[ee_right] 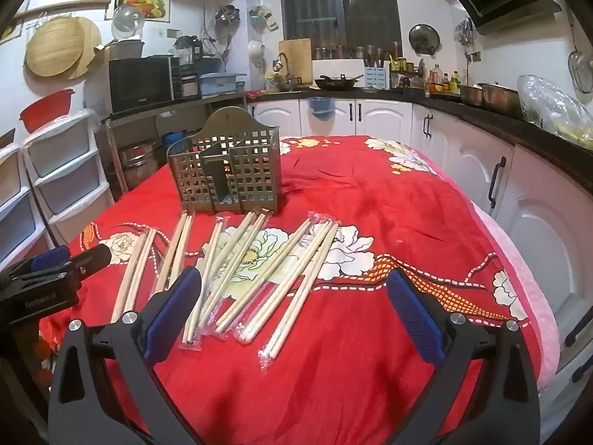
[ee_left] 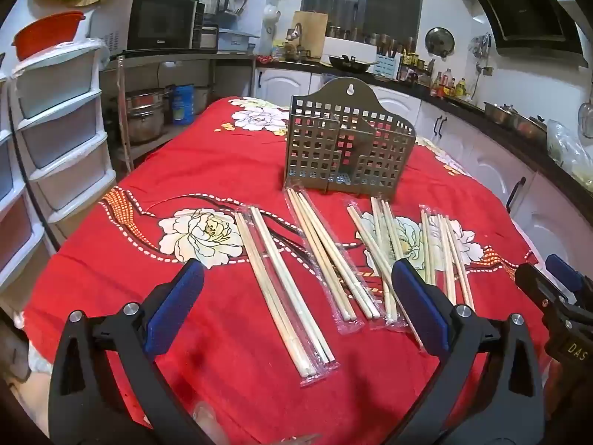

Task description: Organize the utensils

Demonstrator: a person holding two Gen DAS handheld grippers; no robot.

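Several pairs of pale wooden chopsticks point(ee_left: 285, 289), each pair sealed in a clear plastic sleeve, are laid out on a red floral tablecloth point(ee_left: 148, 170). They are spread roughly side by side in a loose row; the pairs toward the right overlap and cross one another, while the leftmost pair lies apart. Just behind them stands a perforated holder point(ee_left: 341, 144), grey-brown, upright, with a grid of square holes, a raised back bearing a hanging hole, and inner dividers. It appears to hold nothing, though its floor is only partly seen.

The left gripper point(ee_left: 296, 304) is held above the near edge of the table with its blue-padded jaws spread wide and nothing between them. The right gripper point(ee_right: 292, 307) is likewise released and empty, hovering over the right-hand pairs.

No pair has yet been lifted, so the task is judged to be at its start. The step would best be done by taking one pair at a time, beginning with the isolated one. The sleeve is likely slippery and thin, so the jaws should be closed across both sticks near the middle, low against the cloth, without catching the fabric. The pair should then be tipped upright and lowered into one compartment.

Beyond the table, kitchen cabinets point(ee_right: 378, 115) and a microwave point(ee_left: 159, 24) are visible.
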